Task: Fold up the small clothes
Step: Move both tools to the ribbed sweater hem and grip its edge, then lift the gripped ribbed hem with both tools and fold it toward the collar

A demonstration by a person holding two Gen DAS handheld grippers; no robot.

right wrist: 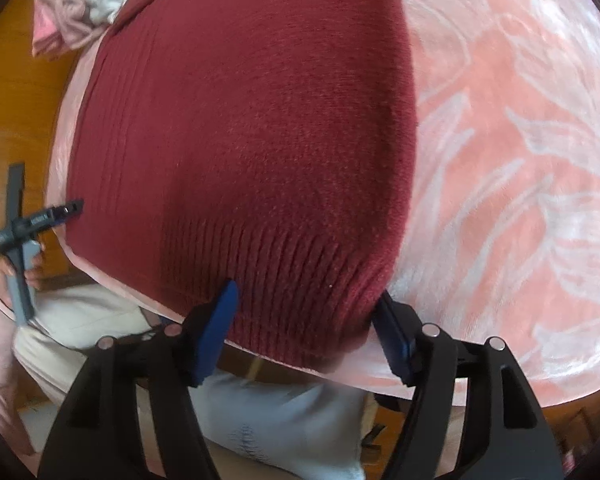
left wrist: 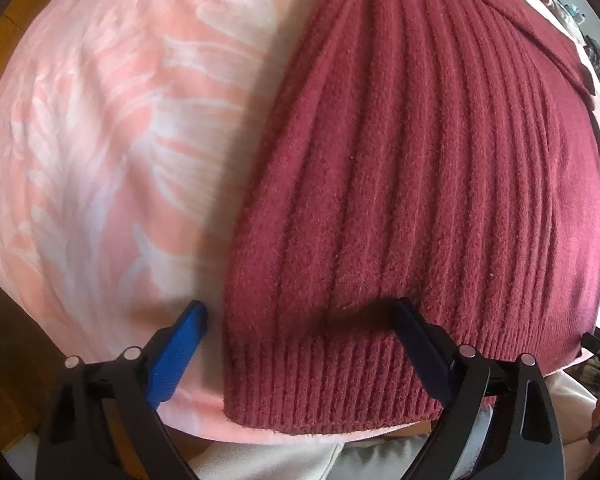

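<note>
Pink leaf-print sheet [left wrist: 100,152] covers the worktop; wood shows only at the edges. Whether it's a table or a bed under there, can't tell.

Maroon ribbed sweater [left wrist: 400,184] lies flat on the sheet, hem toward the person, collar at the far end. It looks spread out, not yet folded, so the task is at an early stage.

Small pile of other clothes [right wrist: 80,4] sits at the far corner, beyond the sweater's collar, well apart from both grippers.

No containers in view, so nothing to report there.

Left gripper [left wrist: 300,312]: apart, pointing down at the sweater's left hem corner. One finger is over the sheet just beside the side edge, the other over the knit. Nothing pinched.

Right gripper [right wrist: 306,296]: apart, straddling the right hem corner; the knit bulges up between the fingers, but the pads aren't pressing on it.

Risks:
- Left outer finger is off the sweater, so closing here could take sheet along with knit, or sheet alone, and drag the cover.
- Thick ribbed hem is springy, so a shallow pinch may slip out on lifting.
- If only the top layer is caught, the fold goes lopsided.
- Uneven lift between the hands would skew the hem.
</note>
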